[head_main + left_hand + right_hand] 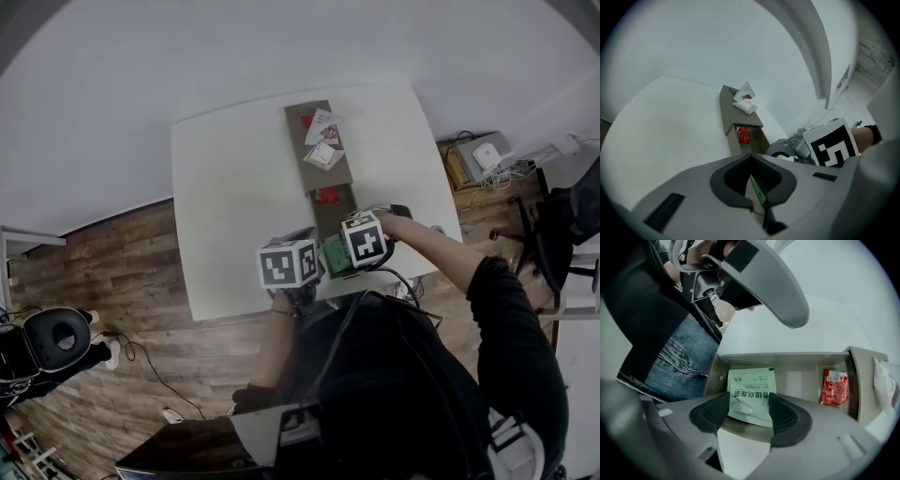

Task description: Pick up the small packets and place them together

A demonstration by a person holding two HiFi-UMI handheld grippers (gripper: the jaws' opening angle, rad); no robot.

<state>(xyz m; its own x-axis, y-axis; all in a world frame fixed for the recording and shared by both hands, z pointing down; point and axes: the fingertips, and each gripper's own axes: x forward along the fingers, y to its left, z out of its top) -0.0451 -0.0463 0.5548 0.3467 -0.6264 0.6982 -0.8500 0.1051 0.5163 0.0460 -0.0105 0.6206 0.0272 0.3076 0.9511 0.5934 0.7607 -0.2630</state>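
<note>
A long grey-brown tray [300,122] with compartments lies down the middle of the white table [225,197]. White packets [323,141] sit in its far compartment and a red packet [326,195] in the middle one. In the near compartment lies a pale green packet [752,385] with dark print. My right gripper [749,399] stands open just over it, its pads either side of the packet's near end and not pressing it. My left gripper [757,180] hovers beside the right one, shut on a thin green packet [758,188] seen edge-on. Green [336,255] shows between both marker cubes.
The red packet [834,387] lies one compartment beyond the green one, and the white packets [745,99] beyond that. The person's body and jeans [675,362] are at the table's near edge. A box of devices [478,159] and a chair [553,225] stand on the wooden floor to the right.
</note>
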